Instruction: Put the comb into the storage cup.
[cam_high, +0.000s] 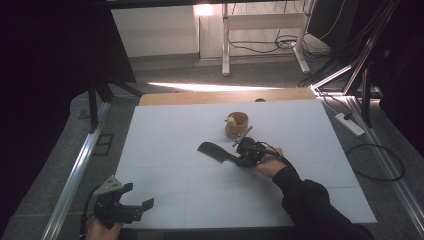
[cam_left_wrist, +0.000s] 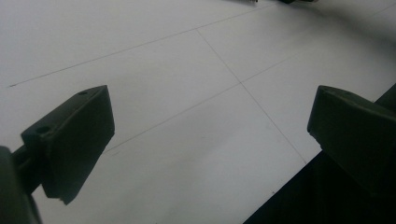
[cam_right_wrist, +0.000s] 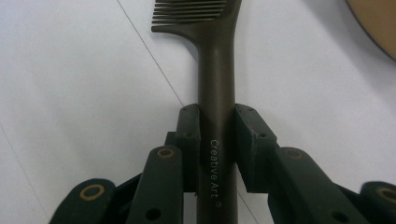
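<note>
A black comb (cam_high: 212, 151) lies on the white table (cam_high: 165, 130), toothed head to the left. My right gripper (cam_high: 235, 159) is shut on its handle. In the right gripper view both pads press the round handle (cam_right_wrist: 217, 70), which bears the words "Creative Art", and the teeth (cam_right_wrist: 189, 11) point away at the top. My left gripper (cam_high: 140, 196) rests at the table's front left corner, far from the comb. Its jaws stand wide apart in the left gripper view, where the left gripper (cam_left_wrist: 215, 126) has only bare table between them.
A small round wooden holder (cam_high: 236, 125) stands just behind the right gripper, with something pale inside and a thin grey stick (cam_high: 243, 136) leaning against it; its rim (cam_right_wrist: 373, 23) shows at top right. The table's front edge (cam_left_wrist: 280, 196) runs beside the left gripper.
</note>
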